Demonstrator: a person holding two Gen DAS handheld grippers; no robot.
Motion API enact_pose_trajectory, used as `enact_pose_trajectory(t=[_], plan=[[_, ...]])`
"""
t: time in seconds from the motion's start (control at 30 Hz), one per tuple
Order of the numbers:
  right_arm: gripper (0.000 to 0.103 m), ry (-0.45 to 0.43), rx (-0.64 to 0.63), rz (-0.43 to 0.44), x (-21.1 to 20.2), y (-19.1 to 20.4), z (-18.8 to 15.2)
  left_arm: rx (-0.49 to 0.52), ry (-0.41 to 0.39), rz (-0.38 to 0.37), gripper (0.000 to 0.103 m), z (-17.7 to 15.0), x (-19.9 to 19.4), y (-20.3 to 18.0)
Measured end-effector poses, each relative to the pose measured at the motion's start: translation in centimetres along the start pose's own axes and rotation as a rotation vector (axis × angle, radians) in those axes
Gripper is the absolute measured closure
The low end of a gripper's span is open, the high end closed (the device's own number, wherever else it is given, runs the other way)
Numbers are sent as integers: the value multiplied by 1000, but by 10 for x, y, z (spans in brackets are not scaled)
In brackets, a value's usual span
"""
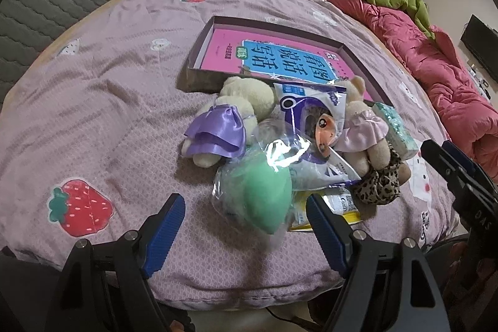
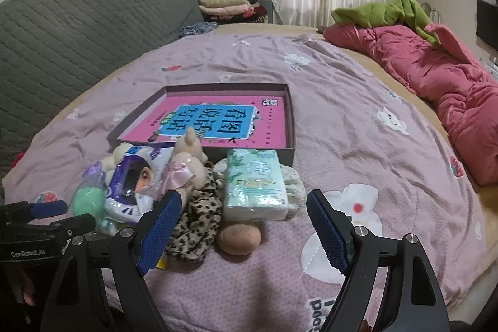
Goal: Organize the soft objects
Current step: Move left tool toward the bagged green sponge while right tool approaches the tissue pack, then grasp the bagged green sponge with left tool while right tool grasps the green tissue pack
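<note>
Both tools gape empty: the left tool [image 1: 244, 215] brackets the bagged green sponge [image 1: 260, 195], nearer than the right tool [image 2: 244, 218] facing the tissue pack [image 2: 255, 185].

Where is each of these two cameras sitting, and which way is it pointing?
Left wrist: rides on the left claw, facing across the bed at the green sponge in front of its two open blue fingers; the right claw shows at the right edge.
Right wrist: rides on the right claw, open, facing the tissue pack; the left claw shows at the left.
Shared: the toy pile and the box.
</note>
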State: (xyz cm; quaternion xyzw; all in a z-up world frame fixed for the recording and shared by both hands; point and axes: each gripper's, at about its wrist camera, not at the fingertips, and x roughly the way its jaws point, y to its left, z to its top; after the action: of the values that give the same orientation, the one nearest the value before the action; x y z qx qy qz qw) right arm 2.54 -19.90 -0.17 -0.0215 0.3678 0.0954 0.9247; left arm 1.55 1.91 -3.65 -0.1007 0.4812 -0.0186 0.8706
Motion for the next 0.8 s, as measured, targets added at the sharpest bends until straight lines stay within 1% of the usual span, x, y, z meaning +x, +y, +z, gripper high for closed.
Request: enact_pose_trajectory(t=[0.13, 0.27, 0.43, 0.5, 0.57, 0.6, 0.77, 0.8], plan=[[20, 11, 0, -10, 7, -9, 4, -13, 2, -23, 23, 4, 1, 2], [20, 29, 9, -21, 18, -19, 15, 0, -3, -57, 24, 6, -1, -1], [20, 101, -43, -25, 43, -15, 22, 23, -1, -72, 24, 8, 0, -7], [20, 124, -69, -31, 51, -11, 22, 15, 2, -74, 26, 9, 1, -6], [20, 141, -84, -34, 59, -7, 22, 9, 2, -70, 32, 10, 3, -4], [20, 155, -87, -33, 64, -6, 21, 10, 2, -67, 33, 10, 3, -3], [20, 181, -64, -29, 77, -10, 21, 6, 16, -75, 40, 12, 9, -1], [23, 186, -59, -18, 79, -11, 21, 6, 20, -76, 41, 13, 10, -1]])
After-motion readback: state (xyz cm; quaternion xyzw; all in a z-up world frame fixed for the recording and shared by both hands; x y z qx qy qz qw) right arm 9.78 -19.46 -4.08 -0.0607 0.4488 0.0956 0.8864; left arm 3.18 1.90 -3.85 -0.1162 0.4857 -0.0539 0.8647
